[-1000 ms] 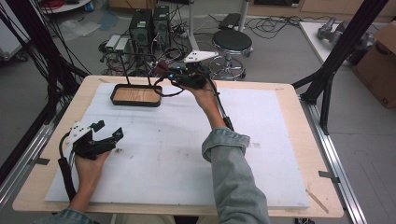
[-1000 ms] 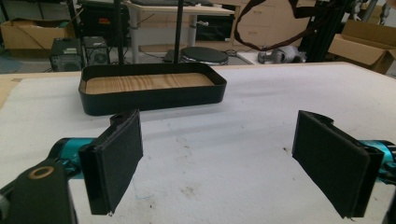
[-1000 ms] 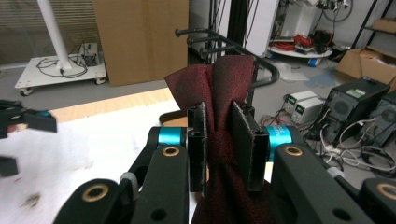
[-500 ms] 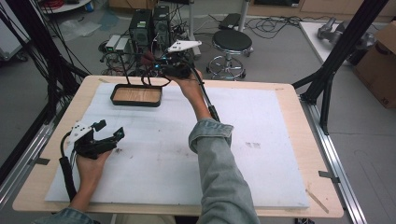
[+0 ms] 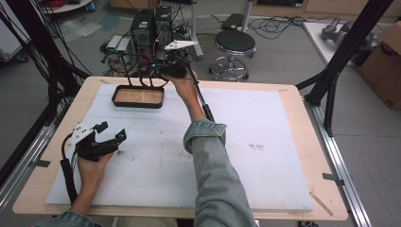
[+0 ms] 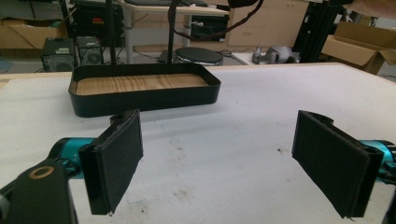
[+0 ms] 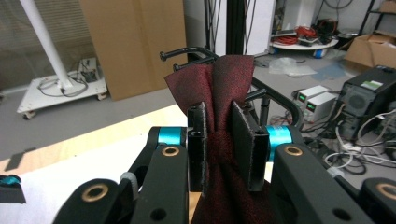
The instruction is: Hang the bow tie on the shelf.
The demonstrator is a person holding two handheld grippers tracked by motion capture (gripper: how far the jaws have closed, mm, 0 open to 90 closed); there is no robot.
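My right gripper (image 7: 219, 112) is shut on a dark red cloth (image 7: 225, 77), whose folds fan out above the jaws. In the high view that gripper (image 5: 158, 68) hangs above the far rim of a black tray (image 5: 138, 105) with a wooden floor, beside a black rack with curved hooks (image 5: 126, 66). The rack's hooks (image 7: 187, 52) lie just behind the cloth; whether they touch it I cannot tell. My left gripper (image 5: 111, 134) rests low at the mat's left side, open with nothing between its pads (image 6: 116, 156). The tray (image 6: 144, 100) stands ahead of it.
A white mat (image 5: 265, 137) covers most of the wooden table (image 5: 302, 101). Black frame posts (image 5: 338, 61) rise at the table's right and left. A stool (image 5: 235, 42), computers (image 5: 152, 26) and cables sit on the floor beyond the far edge.
My right gripper has carried the cloth farther back and left, from beside the tray to above its far rim by the rack. The left gripper has stayed put.
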